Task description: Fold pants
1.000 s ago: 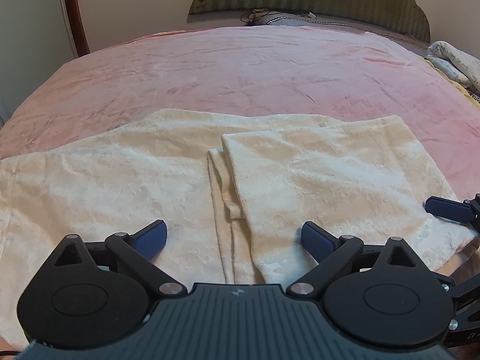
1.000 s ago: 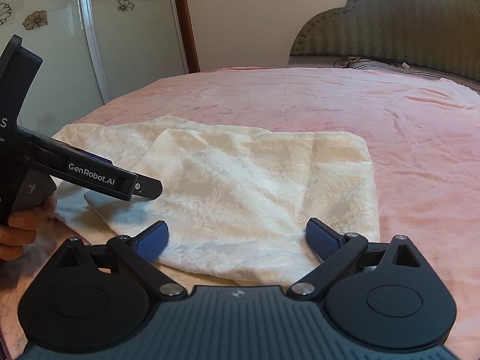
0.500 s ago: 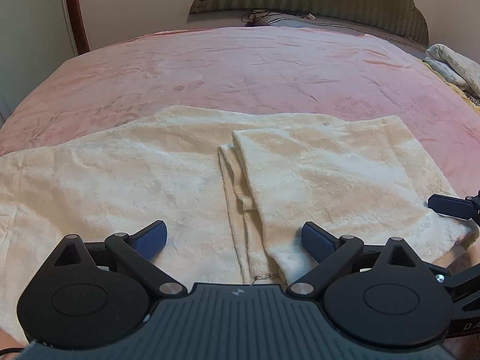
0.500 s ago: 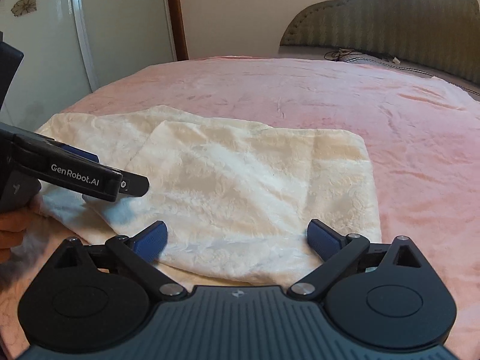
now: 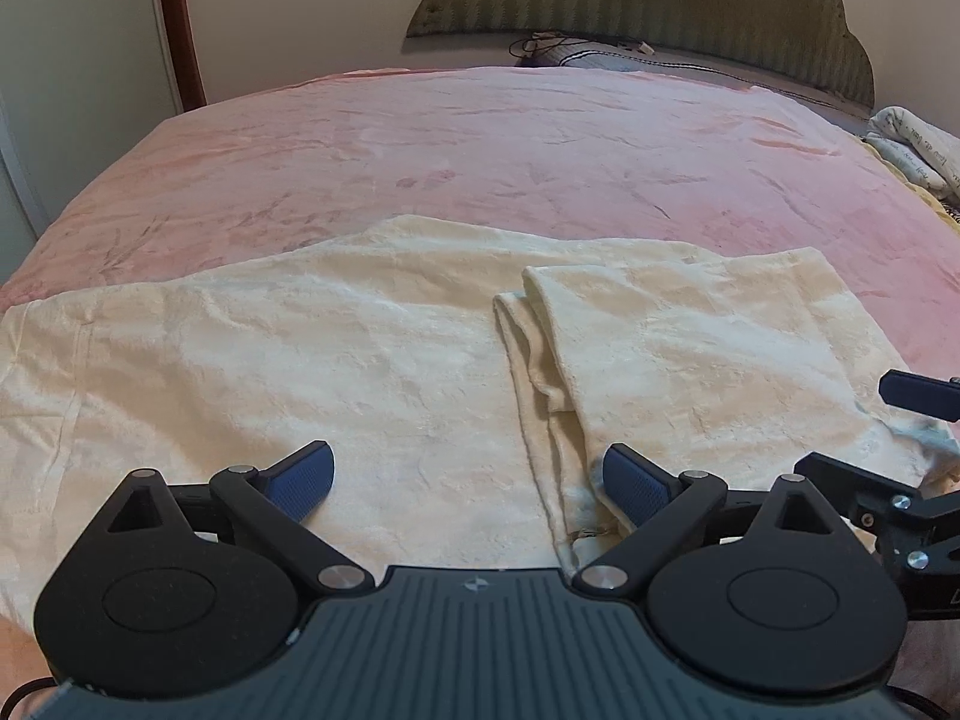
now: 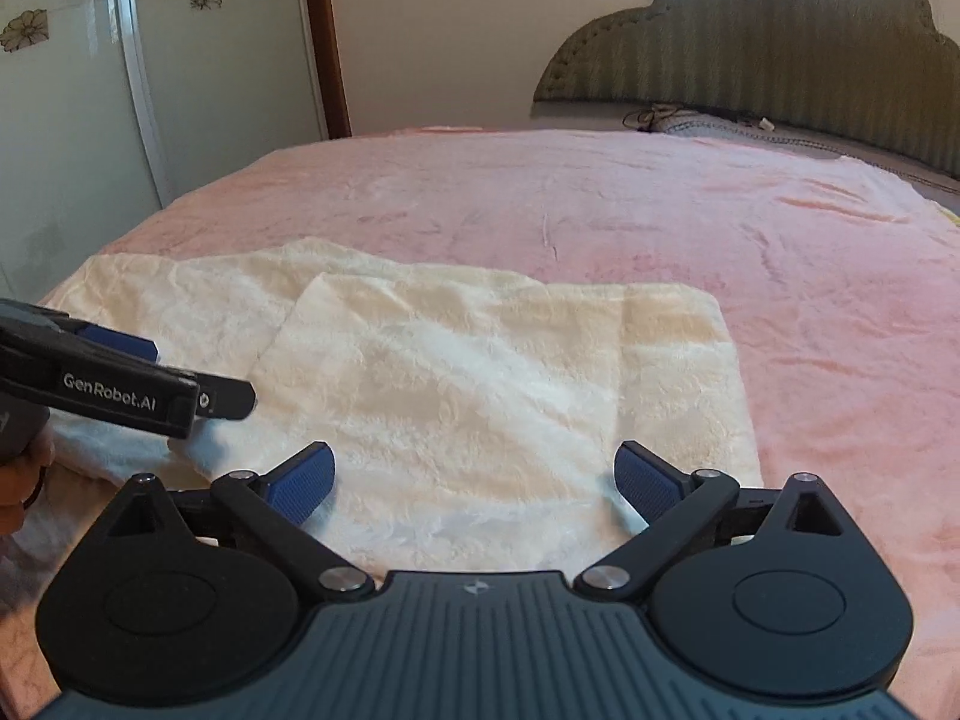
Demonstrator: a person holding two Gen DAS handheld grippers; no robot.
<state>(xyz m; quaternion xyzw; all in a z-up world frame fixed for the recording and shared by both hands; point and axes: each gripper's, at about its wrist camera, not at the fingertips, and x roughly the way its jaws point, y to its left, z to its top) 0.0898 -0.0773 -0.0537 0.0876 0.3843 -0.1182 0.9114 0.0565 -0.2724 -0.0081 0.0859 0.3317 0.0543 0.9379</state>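
The pink blanket [image 5: 480,156] covers the whole bed in front of me, running back to the padded green headboard [image 6: 780,54]. On its near part lie the cream pants [image 5: 300,372], spread flat across the blanket, with their right-hand portion doubled back over itself so that a folded flap [image 6: 492,384] sits on top (its edges show as a stacked ridge in my left view). A bundle of patterned cloth [image 5: 912,144] rests at the far right edge of the bed.

My left gripper [image 5: 467,474] hovers low over the near edge of the pants with its blue pads wide apart and nothing between them; the right-hand pad sits just beside the ridge of the fold. My right gripper [image 6: 474,477] stands just as wide, empty, over the near edge of the folded flap. From the right view, the left tool's fingers [image 6: 222,399] reach in over the flap's left corner.
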